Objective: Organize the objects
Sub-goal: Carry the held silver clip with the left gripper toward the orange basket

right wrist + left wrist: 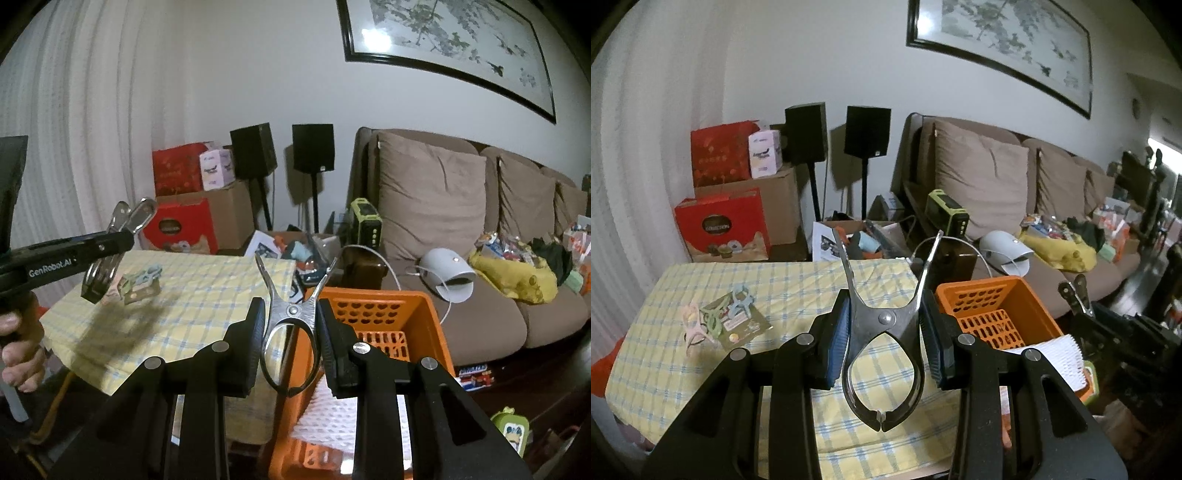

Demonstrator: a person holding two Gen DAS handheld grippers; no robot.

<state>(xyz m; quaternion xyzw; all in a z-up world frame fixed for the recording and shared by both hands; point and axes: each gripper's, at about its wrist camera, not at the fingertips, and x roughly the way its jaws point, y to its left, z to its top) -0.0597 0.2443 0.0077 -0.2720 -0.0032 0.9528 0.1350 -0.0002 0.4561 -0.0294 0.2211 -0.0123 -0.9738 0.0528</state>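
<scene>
My left gripper (886, 325) is shut on a large steel clip (882, 354), held above the table with the yellow checked cloth (798, 280). My right gripper (291, 325) is shut on a second steel clip (290, 332), held over the near left edge of the orange perforated basket (417, 314). The basket (1027, 295) stands right of the table with white foam netting (347, 413) inside. The left gripper with its clip also shows in the right wrist view (107, 254). A card of pastel plastic clips (727, 317) lies on the cloth at the left.
A brown sofa (990, 173) with cushions, a white device (1004, 251) and clutter stands behind the basket. Red gift bags (720, 225), cardboard boxes and two black speakers (866, 131) stand against the far wall. An open box of items sits behind the table.
</scene>
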